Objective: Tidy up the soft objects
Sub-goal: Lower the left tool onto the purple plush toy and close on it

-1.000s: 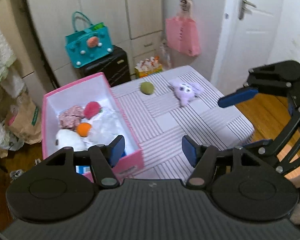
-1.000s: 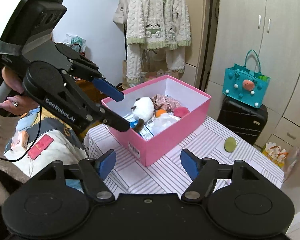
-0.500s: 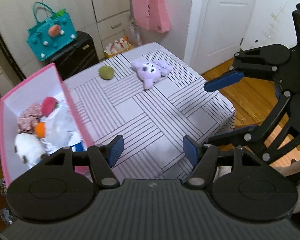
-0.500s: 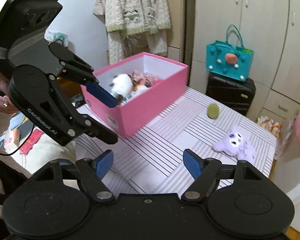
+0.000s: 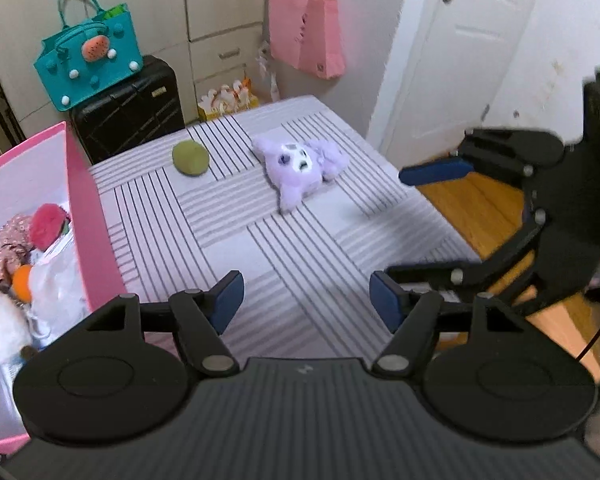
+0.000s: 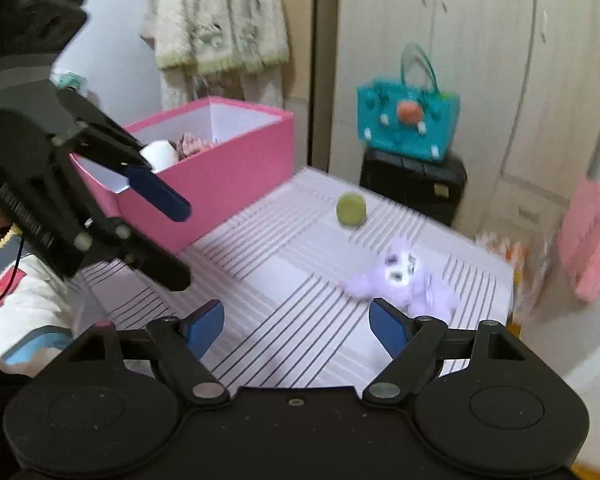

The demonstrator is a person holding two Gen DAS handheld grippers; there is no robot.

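Two soft items left on the table, both grippers empty and spread.

Your left gripper hangs above the near part of the striped table, fingers apart with nothing between them; your right gripper is likewise released and empty, with the plush just beyond its right fingertip. The plush lies flat toward the far right of the table, near the edge; the green ball sits just beside it to the left, apart from it. The pink box on the left already holds several soft things. I judge the plush light, limp and compressible: take it across the body or head, where the bulk fills the fingers, not by a limb. The ball looks soft but may roll; close on it squarely across its middle. Neither looks fragile or slippery.
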